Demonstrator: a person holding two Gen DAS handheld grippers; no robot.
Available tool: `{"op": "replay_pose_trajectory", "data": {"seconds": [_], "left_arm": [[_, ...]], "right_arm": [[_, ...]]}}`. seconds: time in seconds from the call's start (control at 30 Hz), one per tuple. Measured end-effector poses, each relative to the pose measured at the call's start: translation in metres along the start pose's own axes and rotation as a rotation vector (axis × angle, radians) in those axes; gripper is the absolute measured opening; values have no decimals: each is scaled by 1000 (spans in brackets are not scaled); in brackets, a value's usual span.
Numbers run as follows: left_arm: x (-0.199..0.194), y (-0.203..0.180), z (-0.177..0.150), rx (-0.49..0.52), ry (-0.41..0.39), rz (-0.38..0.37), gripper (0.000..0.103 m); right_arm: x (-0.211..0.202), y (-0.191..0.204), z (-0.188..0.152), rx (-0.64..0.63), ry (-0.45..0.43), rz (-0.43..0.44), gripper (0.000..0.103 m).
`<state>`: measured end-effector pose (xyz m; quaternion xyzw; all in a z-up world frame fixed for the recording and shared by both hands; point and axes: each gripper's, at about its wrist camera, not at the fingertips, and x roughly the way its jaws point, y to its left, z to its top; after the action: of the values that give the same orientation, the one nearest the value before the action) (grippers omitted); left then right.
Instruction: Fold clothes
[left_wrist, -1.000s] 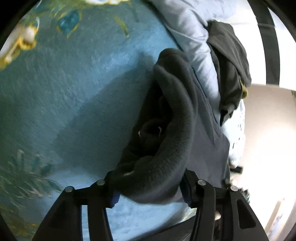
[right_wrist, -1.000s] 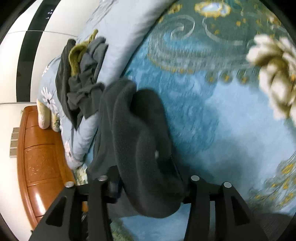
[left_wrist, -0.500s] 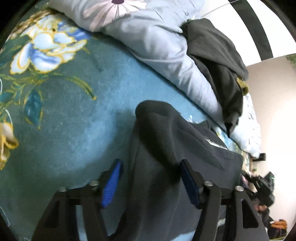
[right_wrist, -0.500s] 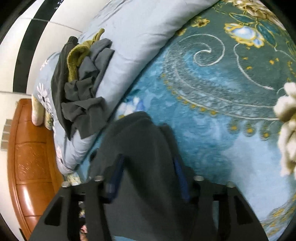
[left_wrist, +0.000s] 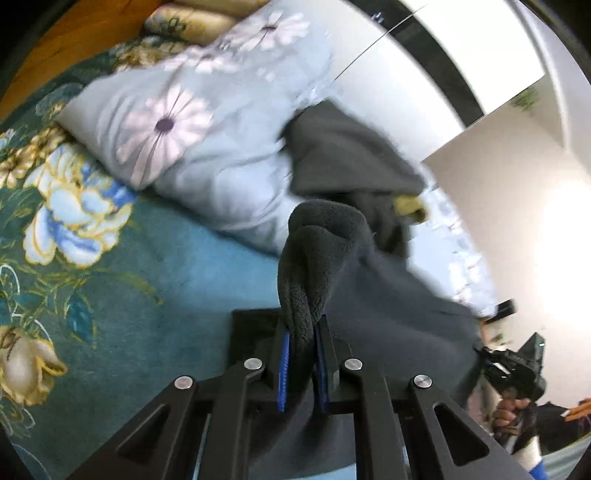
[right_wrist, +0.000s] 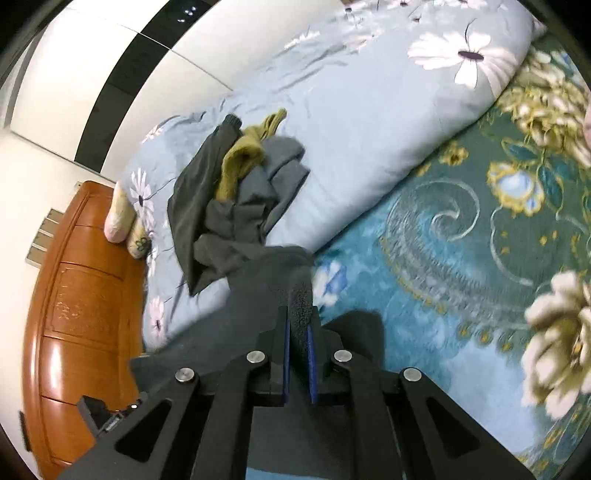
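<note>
A dark grey fleece garment (left_wrist: 388, 306) hangs between my two grippers above the teal floral bedspread (left_wrist: 110, 280). My left gripper (left_wrist: 301, 336) is shut on a bunched edge of it that rises in a thick fold ahead of the fingers. My right gripper (right_wrist: 298, 328) is shut on another edge of the same fleece garment (right_wrist: 255, 295), which drapes down to the left. The other gripper and the hand holding it show at the right edge of the left wrist view (left_wrist: 517, 373).
A pale blue flowered duvet (right_wrist: 351, 122) lies along the far side of the bed. A heap of dark grey and olive clothes (right_wrist: 236, 184) sits on it. A wooden headboard (right_wrist: 81, 314) stands at the left, with white walls behind.
Both grippers, open around the fleece half a second ago, have shut on its edges and lifted it. Both views have tilted up toward the duvet and the wall.
</note>
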<state>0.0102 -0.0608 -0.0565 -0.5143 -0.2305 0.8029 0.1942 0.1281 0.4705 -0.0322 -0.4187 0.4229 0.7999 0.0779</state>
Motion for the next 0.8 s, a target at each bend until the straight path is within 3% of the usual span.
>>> {"op": "replay_pose_trajectory", "data": {"seconds": [0.13,0.17,0.3,0.4,0.5,0.53,0.57,0.67,0.7,0.8], "left_arm": [[75,39,-10,-103,190,112,13],[82,44,-12,-123,199,115,13],[80,39,-6,-113,204,80,17],[73,34,-3,-80,230,23,20],[65,41,-5,-84,256,-69,34],[63,44,-8,-97,266,-94,47],[64,51,-11,-113,284,-103,60],[66,58,-19,-128,311,-97,67],[68,59,-21,-138,323,-110,68],[76,56,-28,-144,365,-153,73]], "right_arm": [[48,-38,-9,102,121,-124,8],[55,-44,-12,116,135,-138,8],[63,-55,-15,158,150,-122,8],[60,-55,-14,141,164,-59,9],[52,-60,-14,134,186,8,12],[48,-62,-14,131,194,24,14],[44,-66,-15,121,203,29,25],[38,-76,-16,111,246,64,66],[39,-81,-17,120,273,84,75],[47,-91,-21,125,356,121,78]]}}
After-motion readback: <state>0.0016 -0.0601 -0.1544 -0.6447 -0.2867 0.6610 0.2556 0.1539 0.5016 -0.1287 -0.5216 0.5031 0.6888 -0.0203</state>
